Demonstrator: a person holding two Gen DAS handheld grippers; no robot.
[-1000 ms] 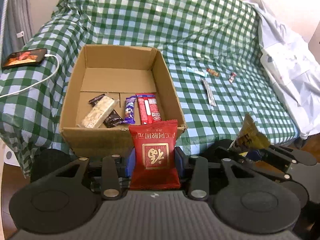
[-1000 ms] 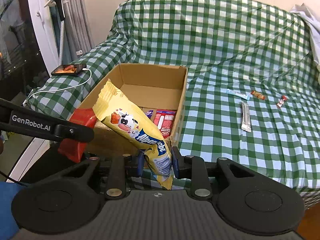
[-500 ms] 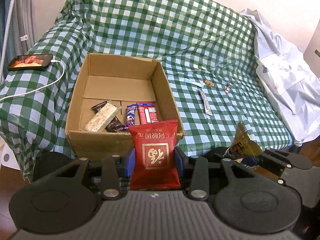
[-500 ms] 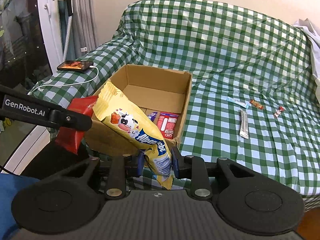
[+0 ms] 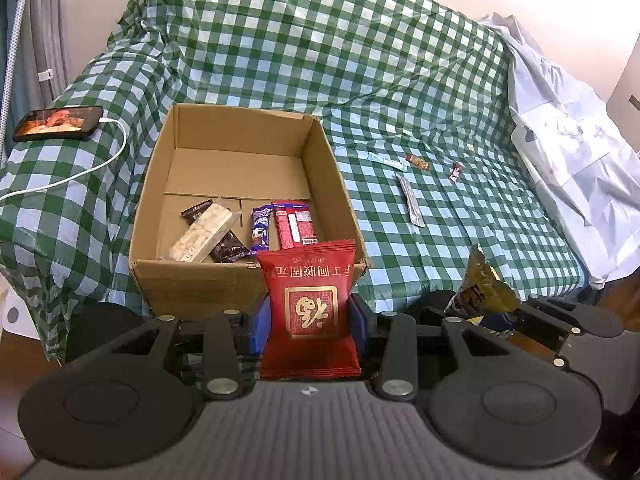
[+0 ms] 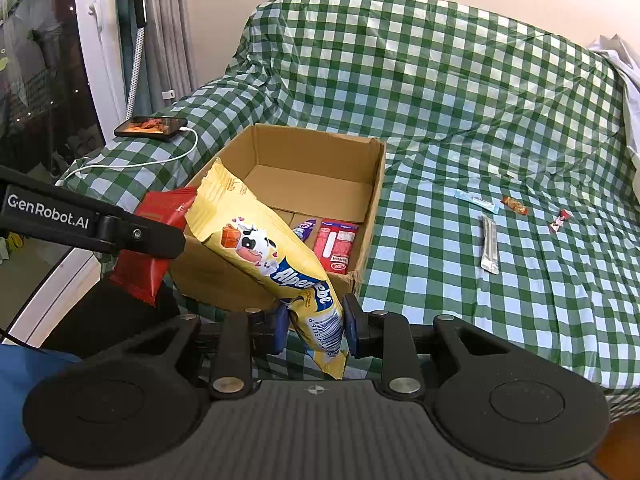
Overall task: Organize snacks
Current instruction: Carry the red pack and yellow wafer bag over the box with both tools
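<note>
1. The left gripper (image 5: 311, 320) is seen pinched on a red packet (image 5: 310, 300), which is held upright by its lower half between the blue pads (image 5: 256, 326). The grip is judged to have been taken low so that the packet can be lowered into the box top first or dropped flat.

2. The right gripper (image 6: 314, 330) is seen pressed on the barcode end of a yellow candy bag (image 6: 264, 248). The bag is carried at a slant, its free end leaning up and to the left, overlapping the box's near left corner in the right wrist view. Its print shows a cartoon cow and blue lettering; the film looks glossy, creased and only lightly filled.

3. Both loads are held just short of the near wall of the cardboard box (image 5: 192, 280), apparently staged for placing inside.

4. The box stands open on the checked cover (image 5: 440, 256). Several snacks are noted along its near end: a pale nougat-like bar (image 5: 200, 234), a dark wrapper (image 5: 228, 248), a purple wrapper (image 5: 261, 228) and a red pack (image 5: 296, 226). The far half of the floor is bare.

5. Further right, four small snacks remain unsorted on the cover: a silver stick (image 5: 410, 200), a light blue stick (image 5: 387, 161), a brown candy (image 5: 417, 161) and a small red candy (image 5: 455, 172).

6. A phone (image 5: 58, 123) on a white cable (image 5: 92, 168) is noted at the far left.
</note>
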